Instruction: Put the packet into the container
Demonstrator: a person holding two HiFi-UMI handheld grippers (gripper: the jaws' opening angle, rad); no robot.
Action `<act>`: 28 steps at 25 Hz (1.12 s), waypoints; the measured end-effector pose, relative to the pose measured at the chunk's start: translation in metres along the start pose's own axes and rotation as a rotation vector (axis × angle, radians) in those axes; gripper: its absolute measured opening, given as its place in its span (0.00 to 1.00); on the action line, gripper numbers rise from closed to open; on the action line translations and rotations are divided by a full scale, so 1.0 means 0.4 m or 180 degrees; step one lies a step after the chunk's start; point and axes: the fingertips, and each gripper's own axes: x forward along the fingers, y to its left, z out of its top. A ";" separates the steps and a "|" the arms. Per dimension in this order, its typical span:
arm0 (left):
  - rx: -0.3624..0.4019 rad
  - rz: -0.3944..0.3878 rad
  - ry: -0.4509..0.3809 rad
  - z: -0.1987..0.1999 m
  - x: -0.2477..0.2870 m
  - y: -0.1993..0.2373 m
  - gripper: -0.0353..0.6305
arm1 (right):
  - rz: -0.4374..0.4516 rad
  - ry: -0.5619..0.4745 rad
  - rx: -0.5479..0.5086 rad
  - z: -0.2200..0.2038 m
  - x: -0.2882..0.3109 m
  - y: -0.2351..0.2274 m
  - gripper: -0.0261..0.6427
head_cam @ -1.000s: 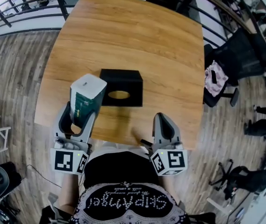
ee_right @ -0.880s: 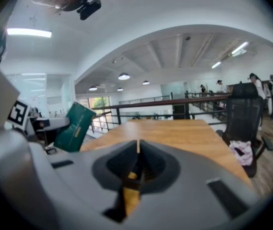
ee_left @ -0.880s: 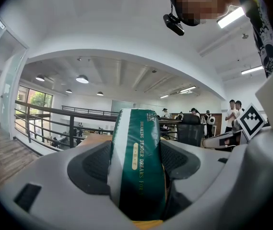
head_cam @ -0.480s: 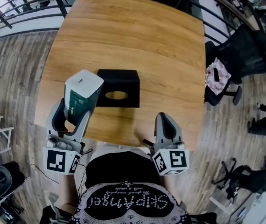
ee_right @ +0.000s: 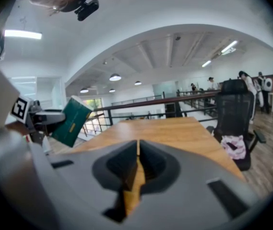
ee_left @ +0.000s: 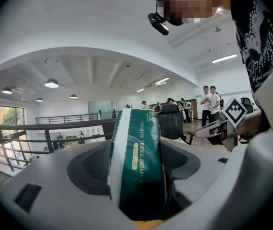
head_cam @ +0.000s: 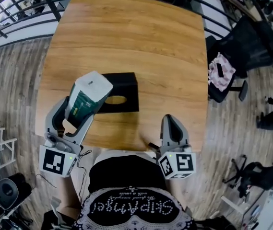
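Observation:
A green and white packet (head_cam: 87, 98) is held above the table's front left, tilted toward the black container (head_cam: 119, 99), whose top has an oval opening. My left gripper (head_cam: 77, 113) is shut on the packet (ee_left: 138, 162), which fills the space between its jaws in the left gripper view. The packet covers the container's left edge in the head view. My right gripper (head_cam: 173, 128) is shut with nothing in it, low at the table's front edge, right of the container. In the right gripper view the packet (ee_right: 70, 120) shows at far left.
The wooden table (head_cam: 131, 42) stretches away beyond the container. A black office chair (head_cam: 244, 51) with a pink cloth (head_cam: 221, 78) stands to the right. Railings (head_cam: 16, 8) run along the far left. People stand in the background of the left gripper view.
My left gripper has tipped the packet further over toward the container. The right gripper stays where it was.

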 end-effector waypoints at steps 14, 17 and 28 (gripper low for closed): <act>0.0179 -0.0723 0.0230 -0.030 0.103 -0.039 0.56 | -0.0247 -0.0023 0.0078 -0.008 -0.038 -0.027 0.09; 0.0215 -0.0813 0.0305 -0.046 0.138 -0.064 0.56 | -0.0296 -0.0013 0.0094 -0.012 -0.044 -0.055 0.09; 0.0244 -0.1071 0.0412 -0.124 0.181 -0.067 0.56 | -0.0443 0.0001 0.0120 -0.020 -0.065 -0.042 0.09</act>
